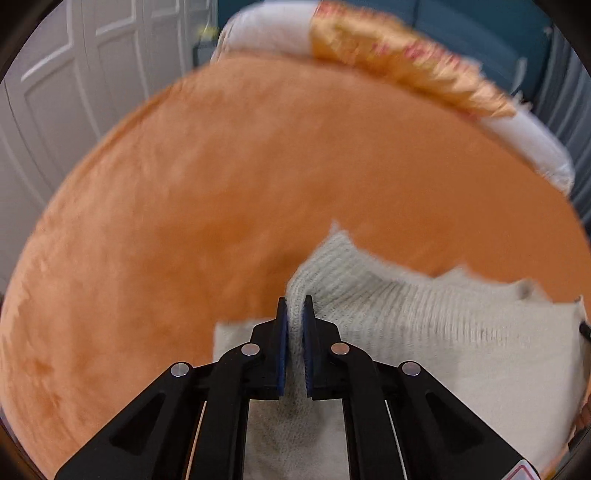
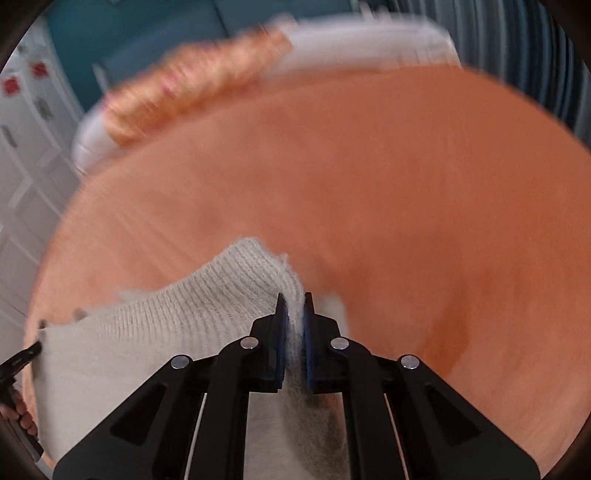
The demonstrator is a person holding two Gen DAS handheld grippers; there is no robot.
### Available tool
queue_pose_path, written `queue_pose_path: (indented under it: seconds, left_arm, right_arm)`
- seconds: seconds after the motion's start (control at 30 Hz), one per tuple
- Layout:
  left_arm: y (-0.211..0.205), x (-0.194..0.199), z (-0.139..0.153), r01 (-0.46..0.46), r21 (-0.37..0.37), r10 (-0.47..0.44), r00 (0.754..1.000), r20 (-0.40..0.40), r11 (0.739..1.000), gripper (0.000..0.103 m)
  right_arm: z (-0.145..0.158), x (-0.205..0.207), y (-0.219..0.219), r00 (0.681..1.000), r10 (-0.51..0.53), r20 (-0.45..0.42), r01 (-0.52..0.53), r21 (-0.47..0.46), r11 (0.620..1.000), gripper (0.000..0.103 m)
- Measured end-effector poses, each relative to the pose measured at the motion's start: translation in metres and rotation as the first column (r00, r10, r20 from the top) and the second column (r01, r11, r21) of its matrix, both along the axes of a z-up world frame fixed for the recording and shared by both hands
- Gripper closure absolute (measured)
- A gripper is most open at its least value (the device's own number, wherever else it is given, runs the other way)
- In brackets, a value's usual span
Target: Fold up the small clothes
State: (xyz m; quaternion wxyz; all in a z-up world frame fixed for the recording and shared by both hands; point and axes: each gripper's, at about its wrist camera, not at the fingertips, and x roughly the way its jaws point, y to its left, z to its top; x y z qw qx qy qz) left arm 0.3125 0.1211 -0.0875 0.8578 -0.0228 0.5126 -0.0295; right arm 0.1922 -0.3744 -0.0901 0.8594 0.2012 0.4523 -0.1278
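Observation:
A cream ribbed knit garment (image 1: 424, 317) lies over an orange fuzzy bed cover (image 1: 221, 192). My left gripper (image 1: 294, 306) is shut on the garment's left edge, with knit bunched between the blue pads. In the right wrist view my right gripper (image 2: 293, 304) is shut on the right edge of the same garment (image 2: 166, 321), above the orange cover (image 2: 406, 203). The fabric stretches between the two grippers. The tip of the left gripper (image 2: 22, 356) shows at the left edge of the right wrist view. Both views are motion-blurred.
A white pillow (image 1: 273, 33) with an orange-gold patterned throw (image 1: 399, 62) lies at the far end of the bed. White panelled doors (image 1: 74, 74) stand to the left. A teal wall (image 1: 480, 33) is behind.

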Motion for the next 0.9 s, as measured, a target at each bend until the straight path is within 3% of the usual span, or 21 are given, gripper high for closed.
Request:
queue_pose_path:
  seconds: [0.03,0.1,0.17,0.27,0.33,0.4,0.53,0.63,0.73,0.9]
  left_arm:
    - [0.0,0.0,-0.012,-0.005,0.008,0.006,1.0,-0.02,1.0,0.097]
    - [-0.002,-0.007,-0.011,-0.011,0.025,0.011,1.0,0.012,1.0,0.094]
    - [-0.003,-0.013,0.0,-0.023,0.015,0.023,1.0,0.019,1.0,0.088]
    - [-0.008,-0.036,0.035,-0.034,0.036,0.031,0.996,0.085,0.999,0.085]
    - [-0.018,-0.064,0.061,-0.018,0.036,0.012,0.989,0.149,0.999,0.07]
    - [-0.043,-0.096,0.075,0.07,-0.002,-0.069,0.985,0.16,0.998,0.061]
    - [-0.082,-0.134,0.054,0.173,-0.017,-0.172,0.983,0.06,0.985,0.061]
    - [-0.095,-0.154,0.021,0.172,-0.009,-0.172,0.984,-0.034,0.985,0.061]
    - [-0.094,-0.167,0.014,0.148,0.011,-0.148,0.989,0.0,0.989,0.06]
    - [-0.087,-0.164,0.013,0.108,-0.019,-0.108,0.994,-0.02,0.994,0.058]
  right_arm:
    - [-0.014,-0.001,0.0,1.0,0.007,-0.016,-0.007,0.014,1.0,0.096]
    - [-0.001,-0.006,0.007,1.0,0.009,0.006,-0.009,-0.013,1.0,0.093]
    - [0.019,-0.014,0.015,1.0,0.001,0.029,0.0,-0.025,1.0,0.091]
    - [0.055,-0.035,0.035,0.996,0.013,0.091,-0.002,-0.117,0.993,0.089]
    - [0.068,-0.047,0.061,0.99,0.088,0.113,-0.073,-0.13,0.989,0.089]
    - [0.072,-0.059,0.099,0.976,0.193,0.103,-0.181,-0.116,0.977,0.089]
    - [0.047,-0.08,0.166,0.942,0.335,0.027,-0.332,-0.085,0.94,0.089]
    - [0.015,-0.088,0.199,0.927,0.363,-0.088,-0.372,-0.12,0.92,0.089]
    - [0.019,-0.09,0.22,0.922,0.367,-0.125,-0.387,-0.26,0.885,0.089]
    - [0.021,-0.08,0.223,0.931,0.331,-0.154,-0.36,-0.235,0.903,0.089]
